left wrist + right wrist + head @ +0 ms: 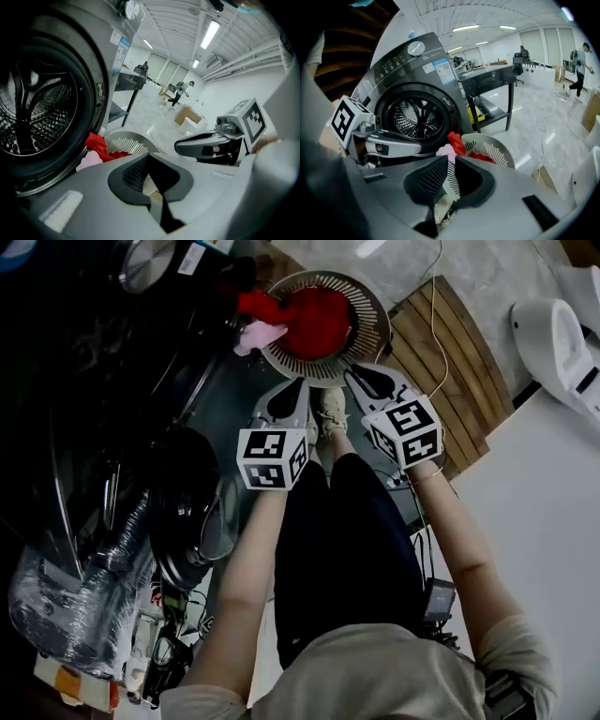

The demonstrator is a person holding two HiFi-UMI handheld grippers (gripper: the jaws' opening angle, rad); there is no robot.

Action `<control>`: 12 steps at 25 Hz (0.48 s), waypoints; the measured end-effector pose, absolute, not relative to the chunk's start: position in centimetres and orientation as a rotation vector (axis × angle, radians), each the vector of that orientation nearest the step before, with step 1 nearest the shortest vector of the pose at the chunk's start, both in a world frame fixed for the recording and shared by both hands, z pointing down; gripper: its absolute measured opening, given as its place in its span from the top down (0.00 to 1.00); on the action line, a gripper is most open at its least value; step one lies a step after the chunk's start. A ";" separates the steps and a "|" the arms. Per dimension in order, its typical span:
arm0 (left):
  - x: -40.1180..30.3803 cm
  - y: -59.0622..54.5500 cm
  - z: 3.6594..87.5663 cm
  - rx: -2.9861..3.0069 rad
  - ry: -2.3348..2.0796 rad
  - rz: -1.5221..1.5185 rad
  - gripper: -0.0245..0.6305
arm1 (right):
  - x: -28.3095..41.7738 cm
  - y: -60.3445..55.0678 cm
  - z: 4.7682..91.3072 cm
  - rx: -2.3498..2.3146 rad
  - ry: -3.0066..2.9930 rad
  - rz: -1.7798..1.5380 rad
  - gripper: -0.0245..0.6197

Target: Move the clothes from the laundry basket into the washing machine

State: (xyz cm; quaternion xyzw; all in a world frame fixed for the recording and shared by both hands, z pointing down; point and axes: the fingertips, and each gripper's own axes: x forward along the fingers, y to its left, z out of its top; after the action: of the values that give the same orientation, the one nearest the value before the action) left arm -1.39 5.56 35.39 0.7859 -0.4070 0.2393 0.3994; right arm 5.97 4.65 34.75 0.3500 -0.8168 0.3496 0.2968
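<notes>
Two grippers: my left gripper [286, 401] and my right gripper [373, 382], side by side, jaws together on both, nothing held.
Basket [371, 307]: round, slatted, just beyond my grippers, beside the washing machine [440, 101].
Clothes: red garment [317, 320] in the basket; pink piece [260, 336] over its rim.
Machine door: open.

Ceiling strip lights [209, 33] glowing, pale glossy floor [534, 123] reflecting them, dark table [487, 77] standing behind, cardboard box [186, 114] sitting near white wall [225, 91]

I see clothes [317, 320] in the laundry basket [374, 322], washing machine [94, 381] at its left; left gripper [296, 388] and right gripper [362, 381] side by side, just short of it.
</notes>
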 end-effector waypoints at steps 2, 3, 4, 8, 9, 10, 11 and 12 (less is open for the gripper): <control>-1.0 5.0 38.8 1.969 -1.023 0.612 0.95 | 6.2 4.3 38.3 0.951 -2.148 0.969 0.95; -1.0 4.9 40.3 1.953 -1.022 0.616 0.95 | 6.3 4.2 40.0 0.958 -2.136 0.990 0.95; -1.0 4.9 41.7 1.937 -1.025 0.620 0.95 | 6.2 4.2 41.6 0.962 -2.125 1.006 0.95; -1.2 4.2 46.5 1.899 -1.047 0.635 0.95 | 5.6 3.1 47.4 0.972 -2.105 1.031 0.95; -1.1 4.1 47.4 1.901 -1.043 0.644 0.95 | 5.4 2.7 48.8 0.972 -2.100 1.034 0.95; -1.0 4.1 48.2 1.908 -1.034 0.655 0.95 | 5.3 2.3 50.3 0.970 -2.092 1.041 0.94; -0.8 4.1 48.9 1.916 -1.021 0.663 0.95 | 5.1 1.9 51.7 0.964 -2.082 1.055 0.92; -0.6 4.2 49.5 1.925 -1.007 0.666 0.95 | 4.9 1.5 53.1 0.953 -2.072 1.076 0.84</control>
State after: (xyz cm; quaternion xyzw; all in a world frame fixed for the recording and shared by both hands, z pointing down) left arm -0.59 4.21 49.50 0.7684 -0.4020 0.2658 0.4212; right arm 4.90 1.54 53.10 0.3600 -0.7825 0.4063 0.3048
